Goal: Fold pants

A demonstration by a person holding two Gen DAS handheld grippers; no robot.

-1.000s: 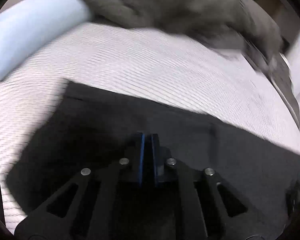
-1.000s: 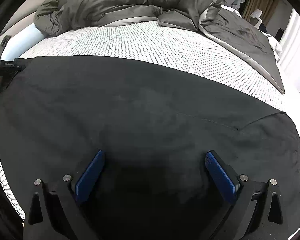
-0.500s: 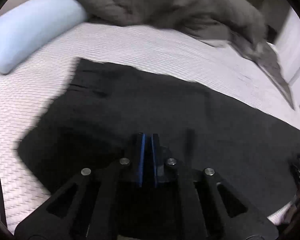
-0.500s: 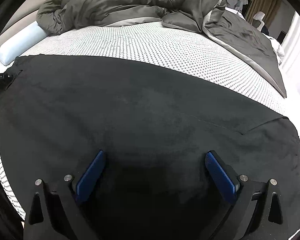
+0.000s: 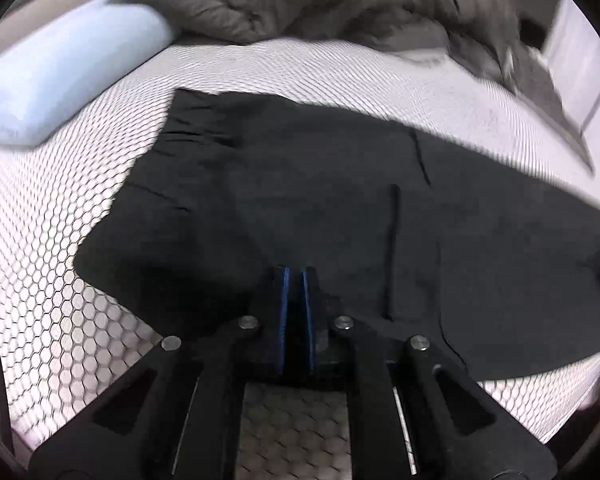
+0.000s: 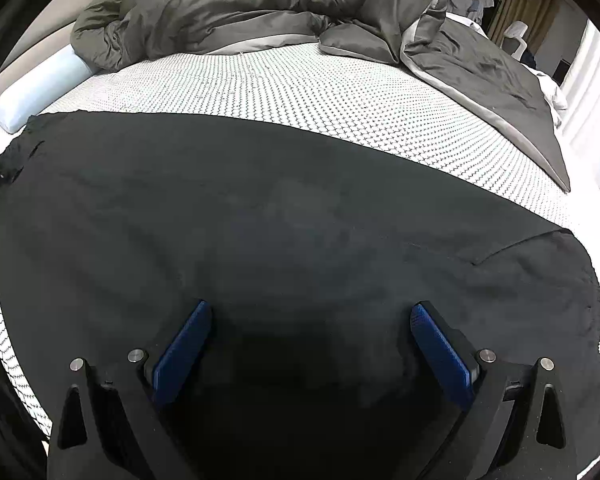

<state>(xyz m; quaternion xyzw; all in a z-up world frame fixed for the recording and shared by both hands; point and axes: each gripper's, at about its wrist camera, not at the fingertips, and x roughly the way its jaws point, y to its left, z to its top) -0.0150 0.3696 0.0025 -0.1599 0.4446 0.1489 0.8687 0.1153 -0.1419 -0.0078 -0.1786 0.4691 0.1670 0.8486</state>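
My left gripper [image 5: 295,276] has its blue pads [image 5: 284,312] pressed nearly together, with only a thin dark slit between them; I cannot tell whether any cloth is pinched there. It sits at the near edge of the pants [image 5: 340,216], which lie flat and dark on the bed [image 5: 80,280], spread from left to right across the honeycomb-patterned cover. My right gripper [image 6: 310,344] is wide open and holds nothing, its fingers [image 6: 184,344] low over the pants [image 6: 280,220], close above the cloth. From this side the pants fill most of the near bed [image 6: 300,92]. A grey duvet [image 6: 240,8] is bunched along the far side, well apart from the pants, and a pale blue bolster [image 6: 40,88] lies at the far left, near one corner of the pants. There are no containers in either view.
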